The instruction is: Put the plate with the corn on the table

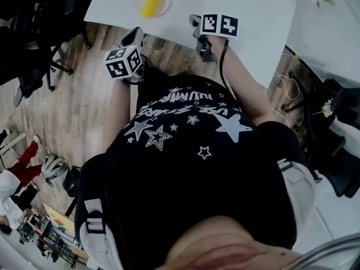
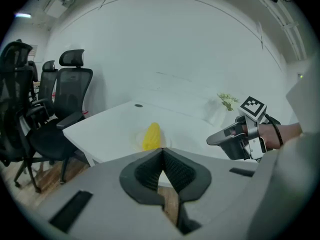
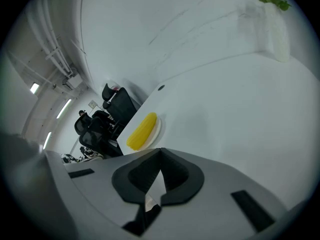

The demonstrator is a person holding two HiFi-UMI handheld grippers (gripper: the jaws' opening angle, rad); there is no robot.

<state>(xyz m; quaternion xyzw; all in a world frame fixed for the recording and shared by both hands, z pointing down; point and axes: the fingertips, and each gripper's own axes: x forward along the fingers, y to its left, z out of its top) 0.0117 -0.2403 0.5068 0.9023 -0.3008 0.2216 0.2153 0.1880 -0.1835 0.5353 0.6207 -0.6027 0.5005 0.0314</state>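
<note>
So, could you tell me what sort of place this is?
Probably an office or lab workroom: black swivel office chairs stand beside a plain white table on wood-look flooring.

Table (image 1: 247, 4) open around the plate (image 1: 168, 3); chairs (image 1: 34, 32) crowd left.

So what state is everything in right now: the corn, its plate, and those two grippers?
Corn: lying on its side on the plate.
Plate: flat on the white table, near the edge, nothing holding it.
Left gripper: shut, holding nothing.
Right gripper: shut, holding nothing.
Office chair: upright, nobody in it.
</note>
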